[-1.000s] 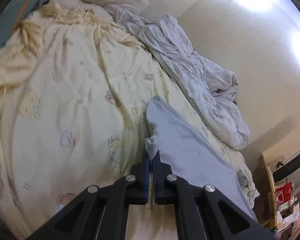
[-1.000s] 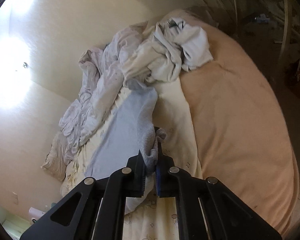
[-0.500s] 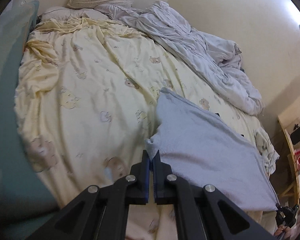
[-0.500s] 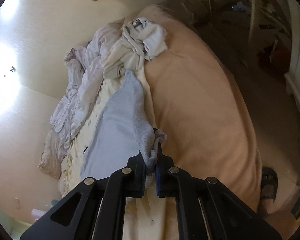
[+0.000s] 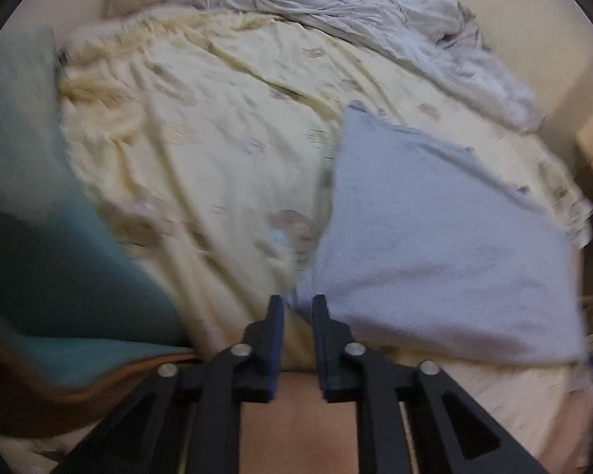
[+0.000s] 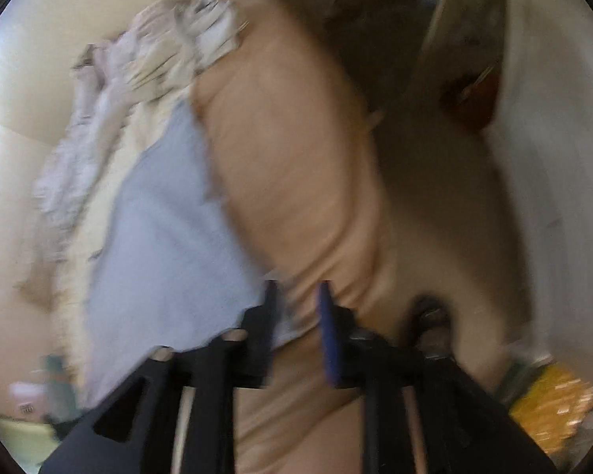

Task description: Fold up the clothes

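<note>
Both grippers had let go since the frames a second back. The left gripper (image 5: 297,302) had been clamped flat on the near-left corner of the light blue cloth (image 5: 435,245); its jaws had just been opening and stood slightly apart, with that corner lying at the tips, loose, not pressed. The right gripper (image 6: 298,288) had pinched a bunched corner of the same cloth (image 6: 166,237); its jaws had just been opening too, and the gap between them showed a bit of pale fabric low down and the tan cover (image 6: 296,150) behind, no pinch. Both views were motion-blurred. Earlier the cloth hung narrow and stretched up between the grippers; now it lay spread out flat on the bed.

The cloth sat on the near right part of the yellow printed sheet (image 5: 225,126), its near edge close to the foot of the bed. In the left view it read as a rough four-sided shape with the long axis running from the near-right side toward a far corner pointing up-left into the bed. In the right view it ran as a long strip away from the gripper, beside the tan cover.

Farther back lay a crumpled pale duvet (image 5: 395,27) along the wall, and a teal blanket (image 5: 39,217) at left.
</note>
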The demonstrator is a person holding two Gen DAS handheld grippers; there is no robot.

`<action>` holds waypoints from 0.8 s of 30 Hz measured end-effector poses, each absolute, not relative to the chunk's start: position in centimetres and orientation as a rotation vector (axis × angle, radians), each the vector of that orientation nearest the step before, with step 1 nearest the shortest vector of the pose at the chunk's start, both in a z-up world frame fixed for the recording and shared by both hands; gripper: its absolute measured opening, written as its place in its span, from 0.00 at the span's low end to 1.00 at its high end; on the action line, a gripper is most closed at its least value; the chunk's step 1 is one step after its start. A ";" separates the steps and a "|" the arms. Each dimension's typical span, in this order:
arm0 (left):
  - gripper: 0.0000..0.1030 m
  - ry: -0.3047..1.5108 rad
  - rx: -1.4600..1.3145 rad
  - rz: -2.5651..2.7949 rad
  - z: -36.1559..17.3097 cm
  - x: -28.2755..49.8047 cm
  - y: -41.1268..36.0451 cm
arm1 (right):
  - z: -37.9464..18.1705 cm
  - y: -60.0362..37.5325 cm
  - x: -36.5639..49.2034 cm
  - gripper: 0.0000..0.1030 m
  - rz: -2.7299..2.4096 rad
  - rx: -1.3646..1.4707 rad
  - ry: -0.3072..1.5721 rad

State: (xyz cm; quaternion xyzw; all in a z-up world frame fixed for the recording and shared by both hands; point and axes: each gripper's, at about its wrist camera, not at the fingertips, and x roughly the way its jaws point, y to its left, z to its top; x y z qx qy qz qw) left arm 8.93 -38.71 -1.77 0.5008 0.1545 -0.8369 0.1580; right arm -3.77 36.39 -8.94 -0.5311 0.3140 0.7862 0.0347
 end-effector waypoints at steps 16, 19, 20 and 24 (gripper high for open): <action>0.38 0.088 1.678 -2.788 -4.7 -4.3 -16.8 | -7.1 3.1 -8.4 0.95 3.066 -1.924 -0.111; 0.49 -0.135 1.795 -2.659 -9.1 -5.0 -14.1 | -10.6 -0.6 -7.8 0.95 2.947 -1.889 -0.505; 0.50 -0.182 1.805 -2.633 -10.0 -4.8 -13.9 | -11.9 -1.1 -7.5 0.96 2.884 -1.874 -0.623; 0.53 -0.173 1.742 -2.697 -9.6 -2.2 -15.9 | -13.7 4.3 -6.5 0.99 2.882 -1.961 -0.341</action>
